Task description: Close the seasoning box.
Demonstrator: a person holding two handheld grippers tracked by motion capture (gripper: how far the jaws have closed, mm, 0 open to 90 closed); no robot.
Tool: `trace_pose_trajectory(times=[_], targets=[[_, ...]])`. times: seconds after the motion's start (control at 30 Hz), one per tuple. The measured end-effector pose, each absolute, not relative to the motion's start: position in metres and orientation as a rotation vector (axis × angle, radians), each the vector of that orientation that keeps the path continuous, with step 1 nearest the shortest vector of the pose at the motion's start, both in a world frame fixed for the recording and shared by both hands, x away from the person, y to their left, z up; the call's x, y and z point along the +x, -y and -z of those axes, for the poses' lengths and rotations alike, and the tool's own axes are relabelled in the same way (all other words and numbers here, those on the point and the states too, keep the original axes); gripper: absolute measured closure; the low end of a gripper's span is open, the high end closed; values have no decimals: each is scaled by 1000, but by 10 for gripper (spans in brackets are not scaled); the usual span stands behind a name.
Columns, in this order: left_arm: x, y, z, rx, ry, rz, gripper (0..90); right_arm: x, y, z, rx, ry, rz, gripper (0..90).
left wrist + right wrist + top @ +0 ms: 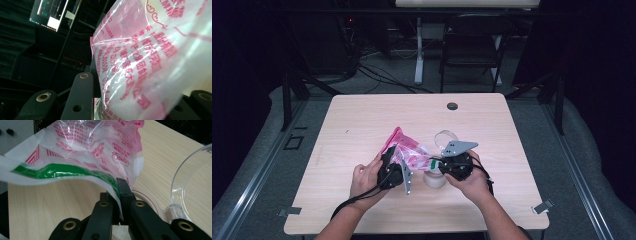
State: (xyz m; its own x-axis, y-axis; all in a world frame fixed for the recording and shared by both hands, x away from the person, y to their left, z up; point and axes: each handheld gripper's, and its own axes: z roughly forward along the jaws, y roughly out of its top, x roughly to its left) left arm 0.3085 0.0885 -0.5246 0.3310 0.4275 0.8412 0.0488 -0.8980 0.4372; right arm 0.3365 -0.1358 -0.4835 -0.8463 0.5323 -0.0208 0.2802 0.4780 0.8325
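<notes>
A clear plastic bag point(404, 147) printed in pink and red, with white contents, hangs just above the wooden table point(362, 120) between both hands. My left gripper point(396, 157) holds its bulky body; in the left gripper view the bag point(140, 50) fills the gap between the black fingers point(80, 97) of that gripper point(140, 86). My right gripper point(435, 163) is shut on the bag's flat edge with the green stripe point(62, 171), pinched between its jaws point(115, 192). Under that edge stands a white round container point(434, 180), whose rim point(147, 198) shows beside the jaws.
A clear plastic lid or cup point(446, 136) point(192, 187) lies on the table just beyond the right gripper. A black grommet point(452, 106) sits near the far edge. Behind the table are a folding chair point(472, 45) and floor cables.
</notes>
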Motion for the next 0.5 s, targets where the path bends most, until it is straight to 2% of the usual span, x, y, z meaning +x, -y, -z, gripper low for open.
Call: trace_pose_trajectory(times=[0.5], targets=[[305, -97, 538, 2222, -581, -1380, 719, 334, 128, 480, 678, -2436, -1327, 900]])
